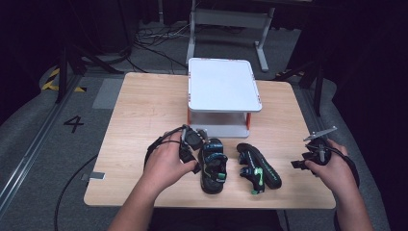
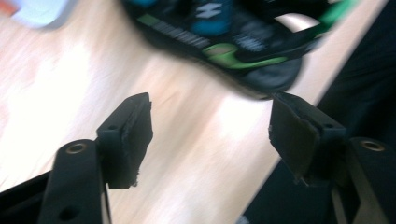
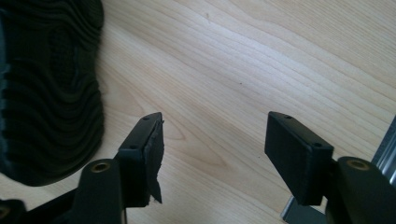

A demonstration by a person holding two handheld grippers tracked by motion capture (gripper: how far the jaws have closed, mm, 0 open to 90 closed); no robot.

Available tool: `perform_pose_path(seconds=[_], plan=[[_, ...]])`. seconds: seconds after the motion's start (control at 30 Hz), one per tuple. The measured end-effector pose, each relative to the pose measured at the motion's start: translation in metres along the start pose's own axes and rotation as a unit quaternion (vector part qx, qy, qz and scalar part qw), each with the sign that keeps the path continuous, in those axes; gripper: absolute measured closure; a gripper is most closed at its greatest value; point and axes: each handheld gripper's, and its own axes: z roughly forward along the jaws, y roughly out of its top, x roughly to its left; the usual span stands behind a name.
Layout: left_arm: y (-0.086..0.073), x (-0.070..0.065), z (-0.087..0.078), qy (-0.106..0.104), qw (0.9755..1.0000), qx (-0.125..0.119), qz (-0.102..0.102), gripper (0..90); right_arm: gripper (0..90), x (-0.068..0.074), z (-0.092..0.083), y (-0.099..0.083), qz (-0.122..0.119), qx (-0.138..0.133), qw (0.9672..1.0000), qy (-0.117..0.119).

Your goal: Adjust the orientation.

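The left claw (image 1: 198,156) gapes wide and empty beside the upright sandal (image 1: 213,165); the right claw (image 1: 300,162), also wide and empty, hovers over the table (image 1: 144,110) near the overturned sandal (image 1: 257,167).

Bare forearms; each black claw (image 2: 210,140) has brass-ringed screw holes, worn pads, a trailing black cable

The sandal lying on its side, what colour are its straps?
The tipped sandal is black with bright green strap accents, clearest in the high view.
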Motion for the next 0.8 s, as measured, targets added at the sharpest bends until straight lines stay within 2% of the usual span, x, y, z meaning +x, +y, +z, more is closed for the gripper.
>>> perform_pose_path(seconds=[0.03, 0.1, 0.13, 0.2, 0.3, 0.33, 0.4, 0.47, 0.57, 0.6, 0.67, 0.8], plan=[[-0.003, 0.006, 0.001, 0.014, 0.9999, 0.0, -0.007, 30.3, 40.8, 0.0, -0.001, 0.0, 0.0, -0.002, 1.0, 0.004], [-0.008, 0.015, 0.003, 0.028, 0.9995, 0.004, -0.015, 28.4, 42.3, 0.003, -0.002, -0.001, 0.005, -0.01, 0.9999, 0.01], [-0.008, 0.015, 0.003, 0.028, 0.9995, 0.004, -0.015, 28.0, 43.3, 0.005, -0.003, -0.001, 0.005, -0.013, 0.9998, 0.013], [-0.017, 0.027, 0.006, 0.031, 0.9991, -0.005, -0.027, 27.8, 44.2, 0.007, -0.004, -0.001, 0.01, -0.028, 0.9994, 0.019], [-0.024, 0.034, 0.007, 0.031, 0.999, -0.007, -0.033, 27.1, 43.8, 0.012, -0.006, 0.0, -0.004, -0.039, 0.9992, 0.013], [-0.031, 0.041, 0.009, 0.033, 0.9984, -0.006, -0.045, 27.1, 43.5, 0.014, -0.007, 0.0, -0.003, -0.041, 0.9991, 0.013], [-0.035, 0.045, 0.011, 0.036, 0.998, -0.002, -0.052, 27.0, 42.6, 0.015, -0.008, 0.0, -0.005, -0.044, 0.9989, 0.016], [-0.045, 0.054, 0.015, 0.047, 0.9963, 0.005, -0.071, 26.6, 42.8, 0.021, -0.01, 0.002, 0.011, -0.04, 0.9988, 0.028], [-0.052, 0.058, 0.019, 0.055, 0.995, 0.011, -0.082, 23.5, 39.0, 0.025, -0.011, 0.004, -0.002, -0.04, 0.999, 0.02], [-0.055, 0.059, 0.02, 0.055, 0.9949, 0.016, -0.083, 23.1, 38.9, 0.028, -0.011, 0.005, 0.0, -0.037, 0.9991, 0.02], [-0.059, 0.061, 0.021, 0.054, 0.9947, 0.016, -0.086, 25.4, 38.0, 0.035, -0.011, 0.008, 0.0, -0.035, 0.9991, 0.022], [-0.063, 0.059, 0.02, 0.058, 0.9942, 0.012, -0.09, 25.2, 37.9, 0.051, -0.016, 0.015, -0.02, -0.048, 0.9984, 0.025]])
